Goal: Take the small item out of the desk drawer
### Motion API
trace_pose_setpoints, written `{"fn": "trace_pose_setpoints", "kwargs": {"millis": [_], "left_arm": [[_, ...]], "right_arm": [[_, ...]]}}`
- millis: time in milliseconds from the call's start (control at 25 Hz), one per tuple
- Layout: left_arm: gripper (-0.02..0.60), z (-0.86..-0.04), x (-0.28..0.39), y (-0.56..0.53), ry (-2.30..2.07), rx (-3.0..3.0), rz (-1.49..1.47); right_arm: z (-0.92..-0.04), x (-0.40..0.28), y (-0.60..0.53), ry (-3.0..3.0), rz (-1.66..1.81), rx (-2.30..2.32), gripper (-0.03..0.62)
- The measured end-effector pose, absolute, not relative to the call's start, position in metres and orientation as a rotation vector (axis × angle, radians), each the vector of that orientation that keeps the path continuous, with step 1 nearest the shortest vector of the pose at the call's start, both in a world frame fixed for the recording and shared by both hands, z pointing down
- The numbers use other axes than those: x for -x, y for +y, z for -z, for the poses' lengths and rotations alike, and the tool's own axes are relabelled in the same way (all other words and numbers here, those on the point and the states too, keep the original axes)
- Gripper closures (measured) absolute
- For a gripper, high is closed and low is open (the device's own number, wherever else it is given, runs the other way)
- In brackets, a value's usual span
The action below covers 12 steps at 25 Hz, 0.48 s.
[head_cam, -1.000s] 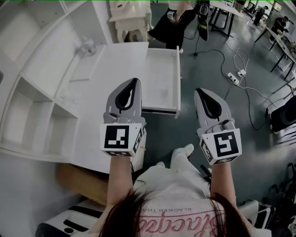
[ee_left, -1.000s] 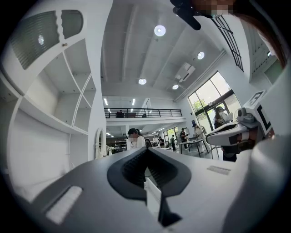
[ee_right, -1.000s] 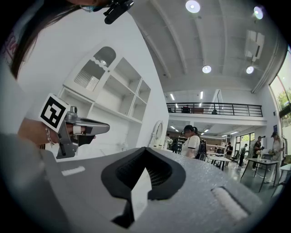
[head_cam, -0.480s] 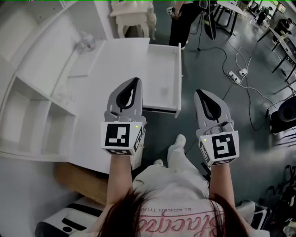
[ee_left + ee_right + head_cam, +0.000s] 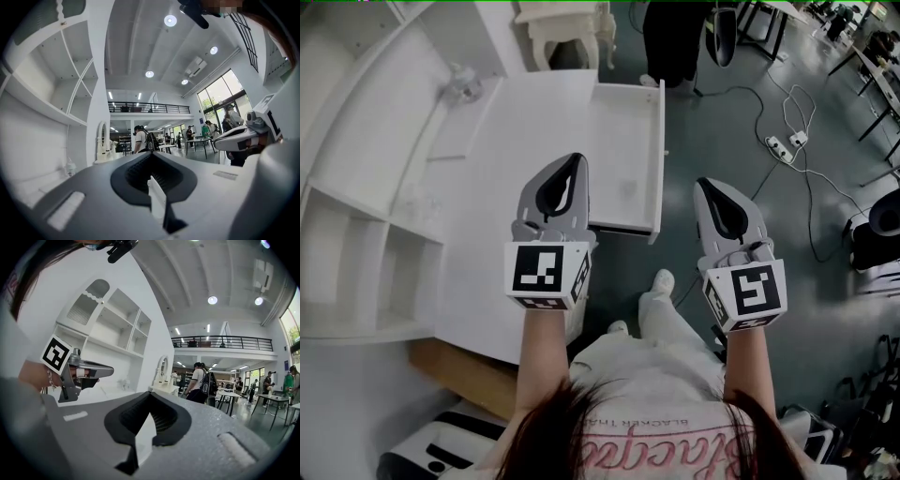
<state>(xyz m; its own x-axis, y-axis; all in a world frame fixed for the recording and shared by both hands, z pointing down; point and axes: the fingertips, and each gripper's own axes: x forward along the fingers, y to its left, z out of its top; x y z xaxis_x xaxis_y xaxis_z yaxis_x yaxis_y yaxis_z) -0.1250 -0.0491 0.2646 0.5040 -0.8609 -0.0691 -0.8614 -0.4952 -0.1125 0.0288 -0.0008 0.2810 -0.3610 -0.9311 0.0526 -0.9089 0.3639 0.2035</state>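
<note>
The white desk has its drawer pulled out to the right. On the drawer's pale floor I make out only a faint spot; I cannot tell what it is. My left gripper is held upright in front of the desk's near edge, jaws shut and empty. My right gripper is upright beside it over the floor, right of the drawer, also shut and empty. Both gripper views look out across the hall, with the left gripper and right gripper shut on nothing.
White shelving lines the desk's left side, with a small clear glass piece on the desktop. A white stool and a standing person are behind the desk. A power strip and cables lie on the floor at right.
Both grippers have stayed upright and shut in the same place. The head view has shifted a little, and the standing person behind the desk has moved further back.
</note>
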Motion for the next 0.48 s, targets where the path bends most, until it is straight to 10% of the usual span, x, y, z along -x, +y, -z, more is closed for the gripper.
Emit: {"fn": "trace_pose_setpoints", "kwargs": {"millis": [480], "left_arm": [[0.568,-0.283,0.099,-0.127,1.592,2.602,0.060]], "right_arm": [[-0.300,-0.056,-0.089,-2.512,0.118,-1.585,0.592]]}}
